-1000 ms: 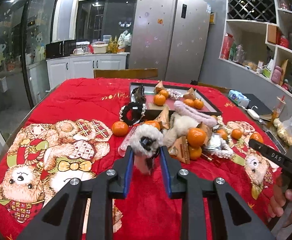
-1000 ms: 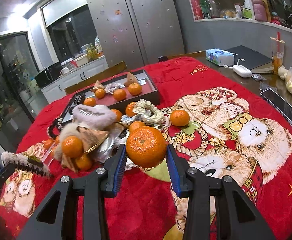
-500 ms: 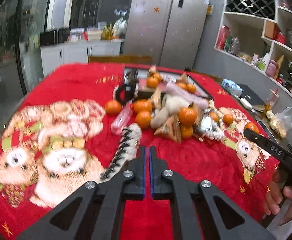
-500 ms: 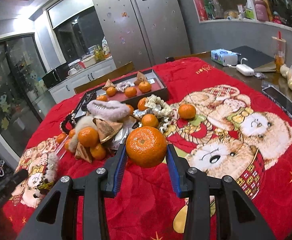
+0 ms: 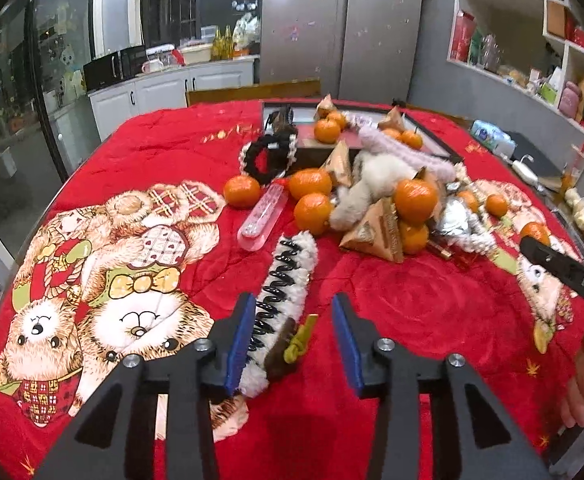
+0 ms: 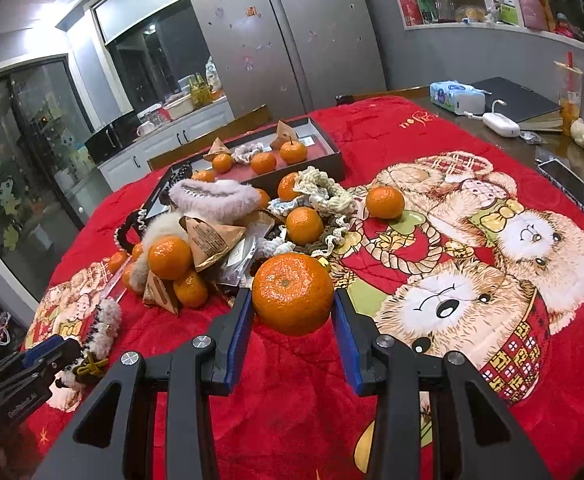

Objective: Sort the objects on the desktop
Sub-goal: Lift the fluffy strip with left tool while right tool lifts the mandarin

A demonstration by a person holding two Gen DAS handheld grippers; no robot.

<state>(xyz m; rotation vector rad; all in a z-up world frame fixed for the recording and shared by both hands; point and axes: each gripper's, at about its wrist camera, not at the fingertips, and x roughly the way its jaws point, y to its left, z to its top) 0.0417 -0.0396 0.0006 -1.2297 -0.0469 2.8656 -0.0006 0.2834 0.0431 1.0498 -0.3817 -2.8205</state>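
Fuzzy white hair clip (image 5: 288, 280), black-toothed, lies between the opening left gripper (image 5: 292, 336); right gripper (image 6: 292, 312) clamps a tangerine (image 6: 292, 292).

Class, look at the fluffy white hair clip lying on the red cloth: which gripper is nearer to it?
Left. The fluffy hair clip lies between the opening jaws of the left gripper; the right gripper, holding a tangerine, is further off.
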